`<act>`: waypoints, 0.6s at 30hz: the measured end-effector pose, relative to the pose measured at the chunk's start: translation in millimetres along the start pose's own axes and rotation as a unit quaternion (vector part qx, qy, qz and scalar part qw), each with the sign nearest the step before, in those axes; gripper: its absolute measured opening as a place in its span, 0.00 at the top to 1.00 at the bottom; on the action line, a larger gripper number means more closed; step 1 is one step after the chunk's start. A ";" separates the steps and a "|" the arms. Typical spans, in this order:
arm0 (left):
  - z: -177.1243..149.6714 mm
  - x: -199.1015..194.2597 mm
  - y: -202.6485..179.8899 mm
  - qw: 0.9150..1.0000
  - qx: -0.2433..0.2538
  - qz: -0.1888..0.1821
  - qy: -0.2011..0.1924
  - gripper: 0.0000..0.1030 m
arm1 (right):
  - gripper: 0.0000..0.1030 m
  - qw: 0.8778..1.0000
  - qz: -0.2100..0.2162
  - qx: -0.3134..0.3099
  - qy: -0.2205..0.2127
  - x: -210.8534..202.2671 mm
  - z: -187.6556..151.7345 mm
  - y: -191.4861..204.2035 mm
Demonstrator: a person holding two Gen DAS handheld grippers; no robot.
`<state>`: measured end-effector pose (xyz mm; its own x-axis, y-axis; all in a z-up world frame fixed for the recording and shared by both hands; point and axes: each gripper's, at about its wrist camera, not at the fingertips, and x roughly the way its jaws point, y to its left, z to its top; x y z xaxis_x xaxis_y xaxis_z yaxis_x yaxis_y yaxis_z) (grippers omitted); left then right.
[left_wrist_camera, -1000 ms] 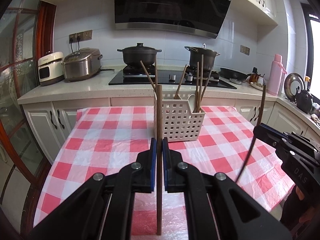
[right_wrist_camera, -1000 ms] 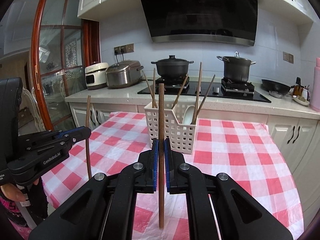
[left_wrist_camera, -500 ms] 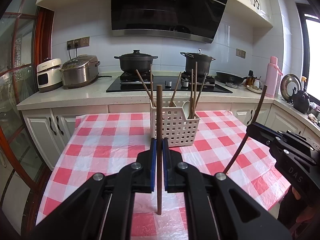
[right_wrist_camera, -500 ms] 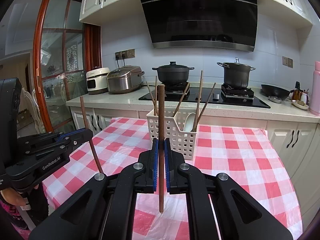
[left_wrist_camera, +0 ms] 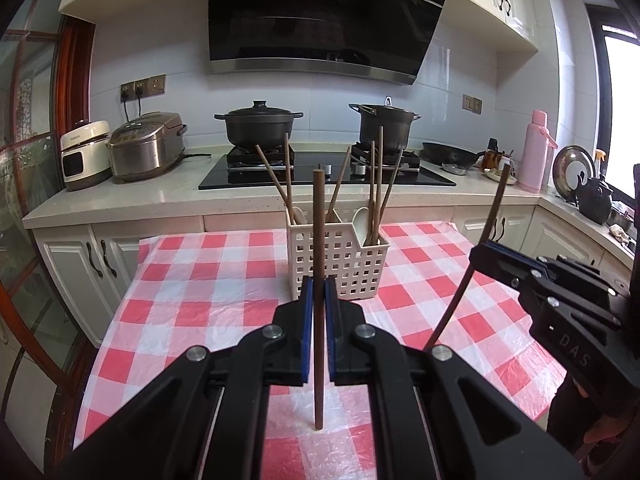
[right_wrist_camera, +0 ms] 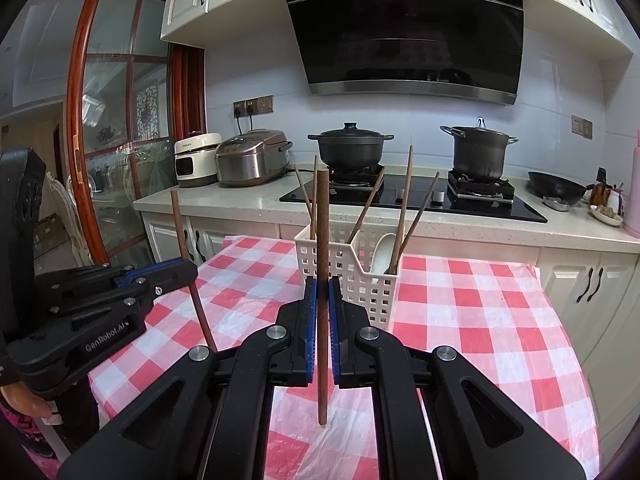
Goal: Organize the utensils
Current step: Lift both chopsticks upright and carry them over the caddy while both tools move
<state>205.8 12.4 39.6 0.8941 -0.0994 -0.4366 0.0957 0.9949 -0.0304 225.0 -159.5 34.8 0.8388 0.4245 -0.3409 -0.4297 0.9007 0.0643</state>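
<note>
My left gripper point(left_wrist_camera: 319, 285) is shut on a brown chopstick point(left_wrist_camera: 319, 216) that stands upright above the checked tablecloth point(left_wrist_camera: 200, 280). Just beyond it stands a white slotted basket point(left_wrist_camera: 352, 268) holding several chopsticks and a white spoon point(left_wrist_camera: 362, 220). The right gripper point(left_wrist_camera: 486, 254) shows at the right, shut on a second, leaning chopstick point(left_wrist_camera: 494, 210). In the right wrist view that gripper point(right_wrist_camera: 322, 285) clamps its chopstick point(right_wrist_camera: 322, 216) upright before the basket point(right_wrist_camera: 360, 280). The left gripper point(right_wrist_camera: 182, 270) is at the left there, with its chopstick point(right_wrist_camera: 180, 224).
Behind the table runs a counter point(left_wrist_camera: 160, 196) with a black hob, two dark pots point(left_wrist_camera: 258, 128), two rice cookers point(left_wrist_camera: 146, 146), a wok, a pink flask point(left_wrist_camera: 536, 146) and a kettle point(left_wrist_camera: 596, 196). A glass door with a wooden frame point(right_wrist_camera: 120, 140) is at the left. A person's hand point(right_wrist_camera: 20, 400) grips the left handle.
Both views have tipped slightly upward, so the basket sits lower in frame. Each chopstick leans more when seen from the other gripper's view. Both grippers stay shut on their chopsticks.
</note>
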 end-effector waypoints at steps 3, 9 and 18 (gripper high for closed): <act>7.8 4.1 -2.0 1.000 0.003 -0.005 -0.001 0.94 | 0.94 1.000 -0.001 -0.002 -0.004 1.1 6.9 -0.5; 31.9 14.3 -6.7 1.000 0.008 -0.022 -0.002 0.94 | 0.94 1.000 0.005 0.005 -0.008 8.4 28.8 -6.9; 76.2 35.7 -8.0 0.999 0.006 -0.045 0.004 0.94 | 0.94 1.000 0.016 0.022 0.001 32.5 63.0 -20.5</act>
<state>270.3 -0.2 92.8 0.8777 -0.1887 -0.4406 0.1814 0.9816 -0.0591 282.1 -158.4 81.4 0.8241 0.4533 -0.3398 -0.4410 0.8898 0.1173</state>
